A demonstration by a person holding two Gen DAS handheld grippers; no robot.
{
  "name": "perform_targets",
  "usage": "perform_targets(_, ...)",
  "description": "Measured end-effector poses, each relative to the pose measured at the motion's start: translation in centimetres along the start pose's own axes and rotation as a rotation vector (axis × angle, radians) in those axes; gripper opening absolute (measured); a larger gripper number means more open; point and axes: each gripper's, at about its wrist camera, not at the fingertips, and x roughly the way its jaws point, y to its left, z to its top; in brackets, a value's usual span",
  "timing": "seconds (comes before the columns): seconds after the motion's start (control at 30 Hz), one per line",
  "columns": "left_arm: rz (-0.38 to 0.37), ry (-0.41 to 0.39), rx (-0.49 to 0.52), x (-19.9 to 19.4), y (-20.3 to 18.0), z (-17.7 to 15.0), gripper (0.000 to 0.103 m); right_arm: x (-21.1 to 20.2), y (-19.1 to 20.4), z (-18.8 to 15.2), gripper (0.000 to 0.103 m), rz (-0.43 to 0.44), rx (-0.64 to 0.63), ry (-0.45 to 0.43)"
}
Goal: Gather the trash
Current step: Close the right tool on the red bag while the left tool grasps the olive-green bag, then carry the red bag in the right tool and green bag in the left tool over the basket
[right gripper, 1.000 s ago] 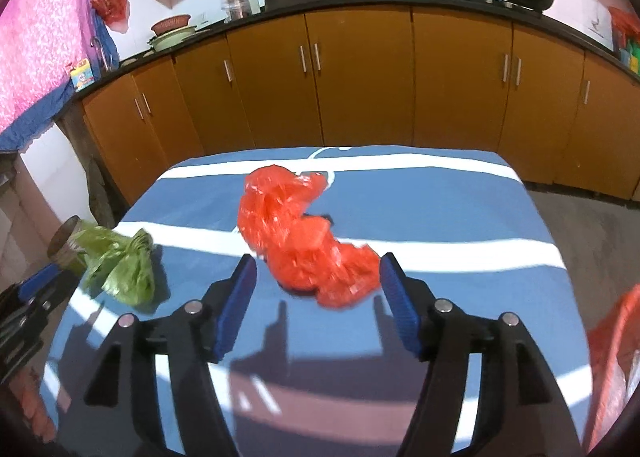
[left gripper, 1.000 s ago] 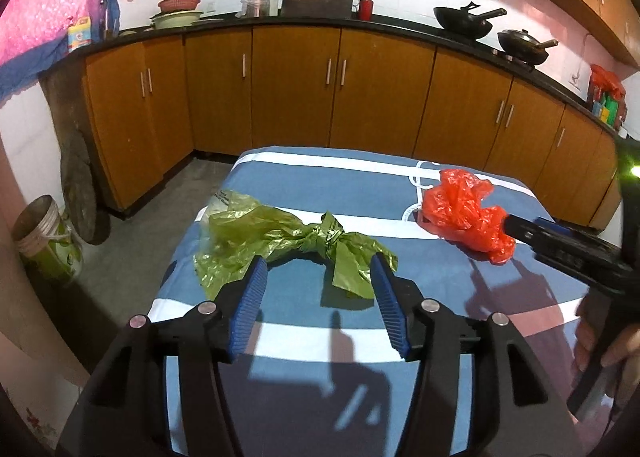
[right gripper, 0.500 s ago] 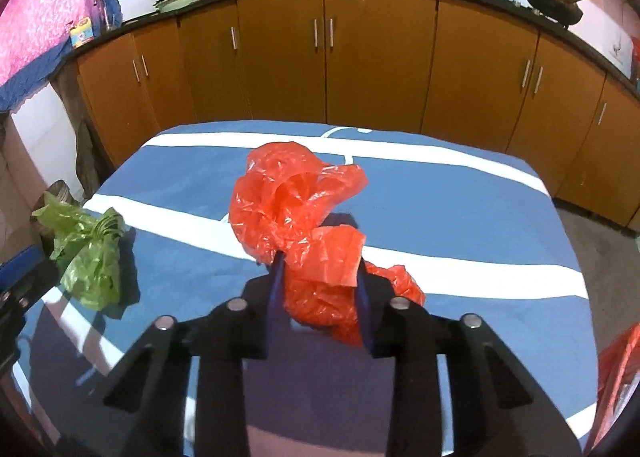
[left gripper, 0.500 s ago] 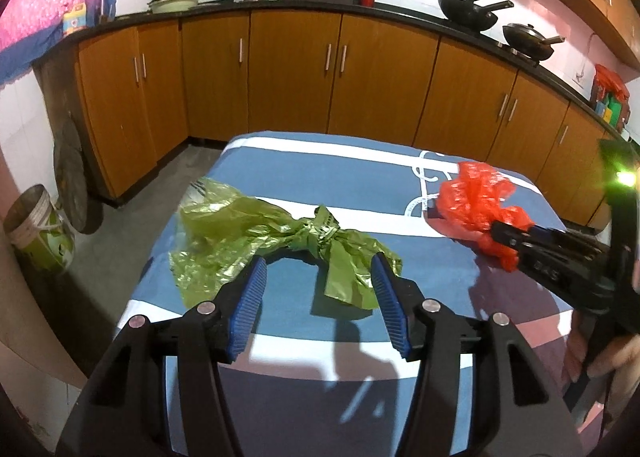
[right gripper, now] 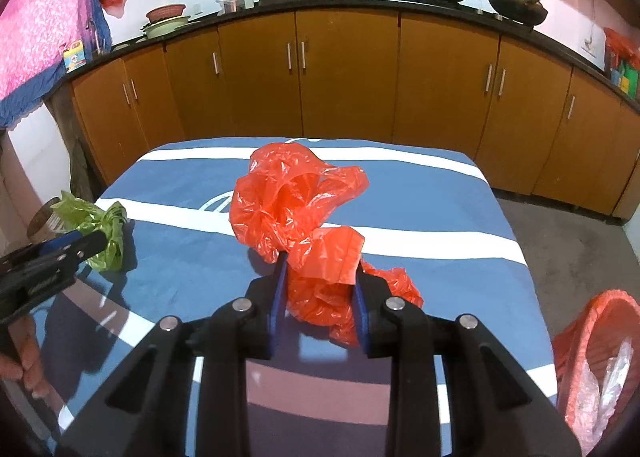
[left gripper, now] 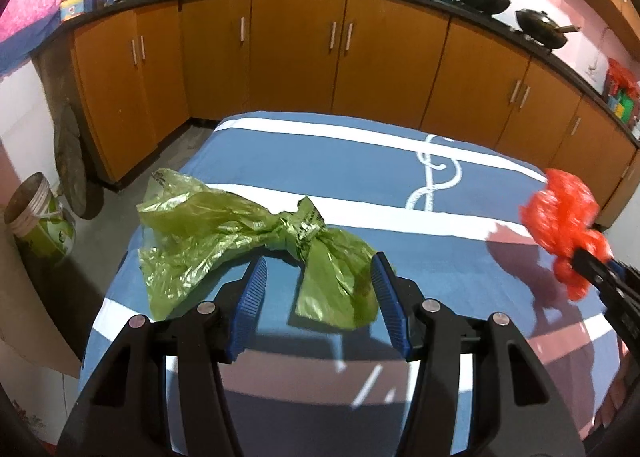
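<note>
A crumpled green plastic bag (left gripper: 240,233) lies on the blue striped table (left gripper: 400,161) near its left edge. My left gripper (left gripper: 318,277) is open just in front of it, with one end of the bag between the fingers. My right gripper (right gripper: 318,281) is shut on a crumpled red plastic bag (right gripper: 296,201) and holds it above the table. The red bag also shows at the right edge of the left wrist view (left gripper: 564,221). The green bag shows at the left in the right wrist view (right gripper: 96,225).
A red basket lined with clear plastic (right gripper: 596,361) stands off the table's right front corner. A small bucket (left gripper: 38,217) stands on the floor at the left. Orange cabinets (right gripper: 344,73) with pans and dishes on the counter run behind the table.
My right gripper closed on the red bag and lifted it off the table. My left gripper moved forward so the green bag's end lies between its open fingers.
</note>
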Motion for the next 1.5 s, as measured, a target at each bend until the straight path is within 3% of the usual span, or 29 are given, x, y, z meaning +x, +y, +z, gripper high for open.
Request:
perform_targets(0.07,0.006,0.031,-0.006,0.9,0.0,0.3,0.055,-0.1,-0.4,-0.2,0.029,-0.001,0.004,0.003)
perform_targets(0.13,0.007,0.064,-0.017,1.7,0.0,0.3,0.048,-0.1,-0.6,-0.4,0.029,-0.001,0.006,0.008)
perform_targets(0.3,-0.015,0.113,-0.015,2.8,-0.2,-0.4,0.007,-0.3,-1.2,-0.9,0.029,-0.005,0.014,0.011)
perform_targets(0.37,-0.019,0.105,-0.002,2.7,-0.3,-0.7,0.002,-0.5,-1.5,-1.0,0.029,-0.007,0.021,0.010)
perform_targets(0.73,-0.037,0.026,0.086,-0.6,-3.2,-0.2,0.000,-3.1,-3.1,-1.5,0.029,-0.027,0.055,-0.013)
perform_targets(1.5,-0.229,-0.080,0.230,-8.6,-14.1,0.1,0.000,-14.4,-9.8,-3.0,0.029,-0.090,0.150,-0.112)
